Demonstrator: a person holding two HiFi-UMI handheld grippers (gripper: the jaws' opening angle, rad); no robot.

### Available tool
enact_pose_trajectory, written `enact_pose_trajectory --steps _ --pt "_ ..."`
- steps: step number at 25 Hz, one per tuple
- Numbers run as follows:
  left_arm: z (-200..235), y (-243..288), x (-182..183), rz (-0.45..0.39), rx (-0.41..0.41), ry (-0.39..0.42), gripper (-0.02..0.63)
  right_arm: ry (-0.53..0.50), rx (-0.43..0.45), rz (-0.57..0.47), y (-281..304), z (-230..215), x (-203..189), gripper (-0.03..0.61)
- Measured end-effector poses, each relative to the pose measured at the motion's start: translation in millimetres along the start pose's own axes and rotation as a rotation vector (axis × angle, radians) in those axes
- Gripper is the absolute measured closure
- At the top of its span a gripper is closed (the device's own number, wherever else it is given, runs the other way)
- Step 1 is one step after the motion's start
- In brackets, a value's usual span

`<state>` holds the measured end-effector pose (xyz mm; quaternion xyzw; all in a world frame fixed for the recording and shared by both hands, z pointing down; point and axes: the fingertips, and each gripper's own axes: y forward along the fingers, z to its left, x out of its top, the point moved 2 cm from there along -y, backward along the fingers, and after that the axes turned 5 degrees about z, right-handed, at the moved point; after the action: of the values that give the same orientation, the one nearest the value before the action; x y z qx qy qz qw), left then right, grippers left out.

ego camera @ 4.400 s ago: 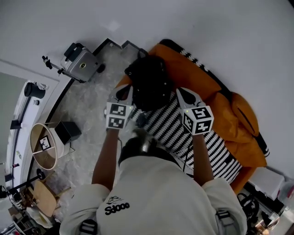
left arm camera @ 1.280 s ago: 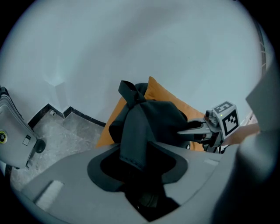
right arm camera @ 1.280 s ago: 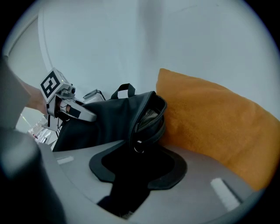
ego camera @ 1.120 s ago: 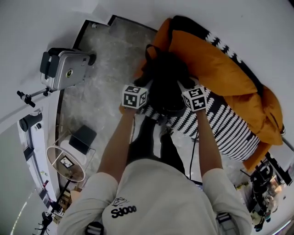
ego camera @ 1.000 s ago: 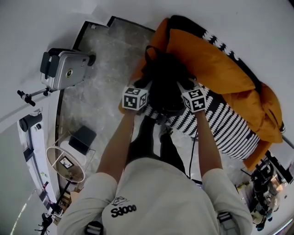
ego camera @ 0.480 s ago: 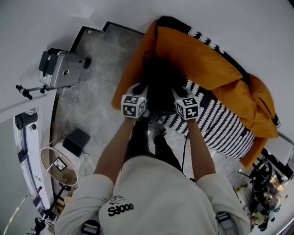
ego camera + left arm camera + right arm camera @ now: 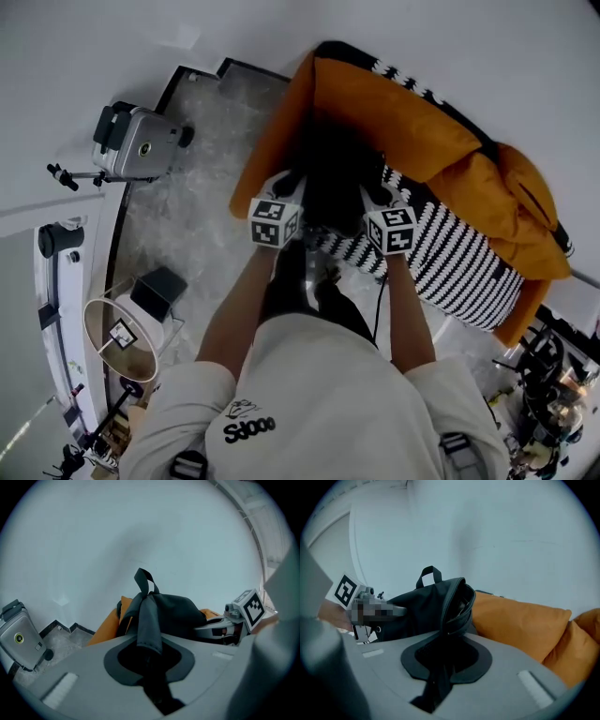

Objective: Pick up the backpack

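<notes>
Backpack point(image 7: 333, 178), black, is at centre frame in the head view, in front of the orange sofa point(image 7: 412, 122). On its left the left gripper point(image 7: 149, 643) and on its right the right gripper point(image 7: 443, 645) have just been closing their jaws, each clamped on its dark fabric.

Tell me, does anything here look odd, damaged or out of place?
The backpack stands out: its compartment gapes unzipped on the side facing the orange cushion, so things inside might slip out if it is tipped. Nothing looks spilled or damaged.
</notes>
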<state>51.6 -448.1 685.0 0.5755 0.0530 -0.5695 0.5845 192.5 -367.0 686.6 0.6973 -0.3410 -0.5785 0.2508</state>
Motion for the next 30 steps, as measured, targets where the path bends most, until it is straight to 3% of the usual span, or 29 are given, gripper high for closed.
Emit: enact_pose_trajectory --steps 10,25,30 --pt "-46 -53 53 -0.078 0.002 0.074 0.569 -0.064 -0.003 -0.058 -75 9 41 0.535" --pt "-118 -150 129 -0.219 0.035 0.249 0.568 -0.172 -0.001 -0.236 -196 41 97 0.535" --pt "-142 -184 147 -0.287 0.038 0.274 0.569 -0.228 0.002 -0.287 -237 54 112 0.535"
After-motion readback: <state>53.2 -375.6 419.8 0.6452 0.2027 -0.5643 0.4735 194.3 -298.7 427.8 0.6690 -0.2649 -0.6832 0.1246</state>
